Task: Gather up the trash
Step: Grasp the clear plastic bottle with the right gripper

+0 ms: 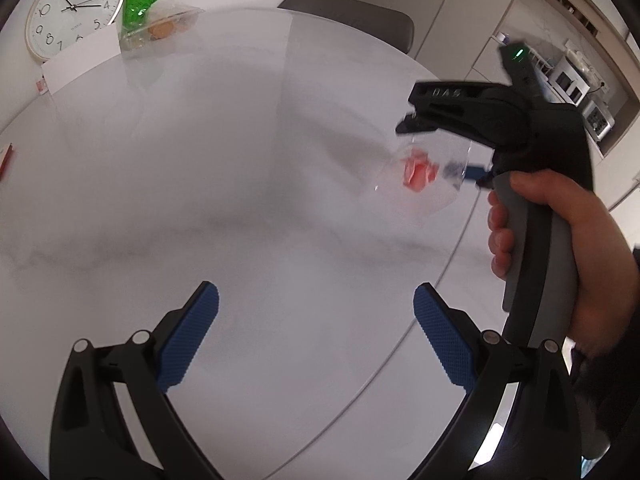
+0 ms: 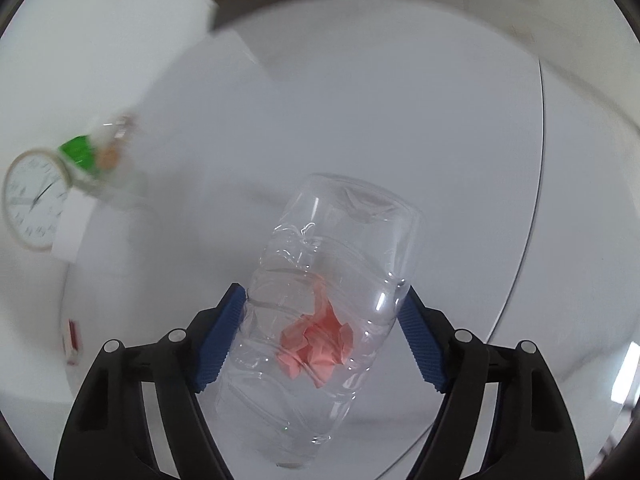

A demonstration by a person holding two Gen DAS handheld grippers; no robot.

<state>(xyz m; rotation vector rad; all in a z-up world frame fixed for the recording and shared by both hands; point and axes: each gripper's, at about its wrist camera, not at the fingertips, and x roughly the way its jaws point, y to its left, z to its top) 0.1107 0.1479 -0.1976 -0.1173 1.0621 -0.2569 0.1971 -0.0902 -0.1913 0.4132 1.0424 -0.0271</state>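
A clear, crumpled plastic bottle with a wad of pink paper inside it lies between the blue pads of my right gripper. Both pads touch its sides, so the gripper is shut on it. The left wrist view shows the same bottle and pink paper, blurred, in the right gripper near the table's right edge, with a person's hand on the handle. Over bare tabletop, my left gripper is open with nothing between its fingers.
The round white marbled table ends in a curved edge at the right. At its far left are a wall clock, a white card and a clear container with green wrapping. A grey chair stands behind.
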